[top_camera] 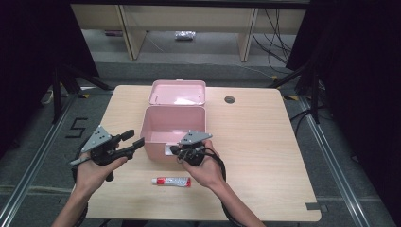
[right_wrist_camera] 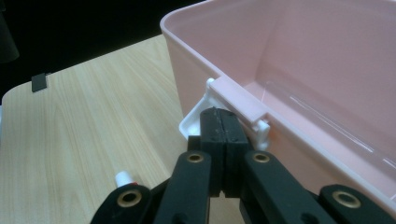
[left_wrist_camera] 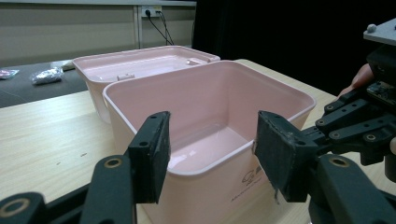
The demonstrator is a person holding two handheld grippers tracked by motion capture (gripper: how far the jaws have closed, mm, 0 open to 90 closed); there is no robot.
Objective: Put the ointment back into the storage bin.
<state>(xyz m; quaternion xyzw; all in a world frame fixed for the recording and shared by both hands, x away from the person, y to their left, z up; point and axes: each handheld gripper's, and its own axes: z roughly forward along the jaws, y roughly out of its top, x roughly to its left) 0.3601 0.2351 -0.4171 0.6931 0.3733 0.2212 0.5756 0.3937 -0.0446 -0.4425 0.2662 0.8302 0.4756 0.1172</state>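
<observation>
Pink box (top_camera: pixel 174 124), lid back, worktop (top_camera: pixel 265 142) centre. We see the right hand-held gripper (right_wrist_camera: pixel 219 122) clamped shut at its front latch (right_wrist_camera: pixel 238 100), risking a snap; the left hand-held gripper (top_camera: pixel 131 139) gapes empty at nine o'clock. Tube (top_camera: pixel 171 181) at six o'clock could roll.

I see a small red-and-white tube (top_camera: pixel 171 181) lying near the front edge of the light wooden table (top_camera: pixel 265 156).

The right gripper (top_camera: pixel 176 150) is hiding the pink box's (top_camera: pixel 156 124) front latch, and the tube's (top_camera: pixel 171 181) print is perhaps too small for reading.
</observation>
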